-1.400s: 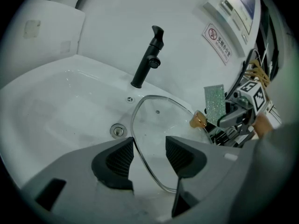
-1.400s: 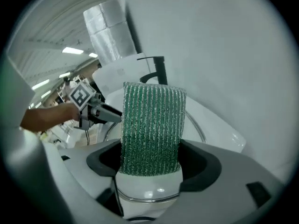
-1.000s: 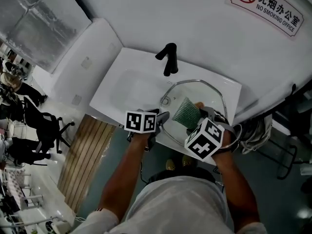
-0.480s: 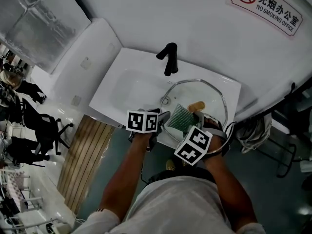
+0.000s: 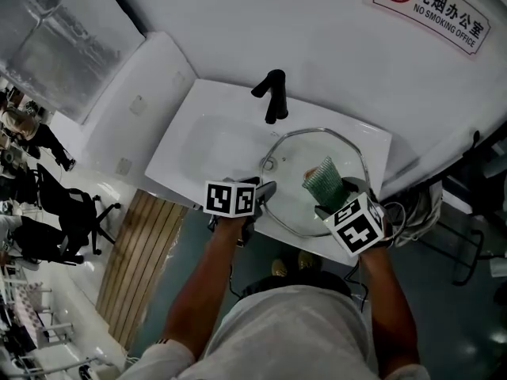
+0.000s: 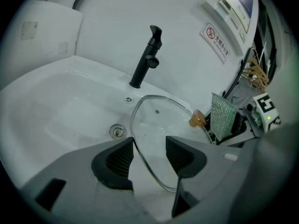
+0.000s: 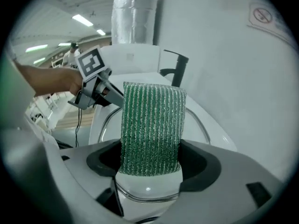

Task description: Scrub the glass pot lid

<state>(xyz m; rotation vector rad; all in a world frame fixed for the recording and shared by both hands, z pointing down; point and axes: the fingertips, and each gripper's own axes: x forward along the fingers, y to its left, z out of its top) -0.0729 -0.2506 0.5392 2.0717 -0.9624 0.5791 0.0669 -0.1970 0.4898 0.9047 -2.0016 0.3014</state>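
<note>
Glass pot lid [image 5: 295,163] sits in the right half of a white sink [image 5: 207,142], to the right of the drain [image 6: 117,132] and below a black faucet [image 5: 273,96]. Its amber knob [image 6: 196,120] faces up.

A person stands over the sink with a gripper in each hand. The left gripper [image 5: 265,190] is at the lid's front-left rim. Its jaws stand apart, and the metal rim runs through the gap between the ribbed pads [image 6: 122,157]. It is not clear whether either pad presses on the glass.

The right gripper [image 7: 150,161] is clenched on a green scouring pad [image 7: 152,125] with silvery stripes. The pad stands upright out of the jaws, over the lid's right side and just beside the knob. From here it cannot be told whether the pad touches the glass.

A no-smoking sign [image 5: 432,6] hangs on the white wall behind the sink. Cables [image 5: 413,210] lie bunched at the sink's right end. On the left, wooden slats [image 5: 135,252] cover part of the floor, and a black office chair [image 5: 75,212] stands beyond them.
</note>
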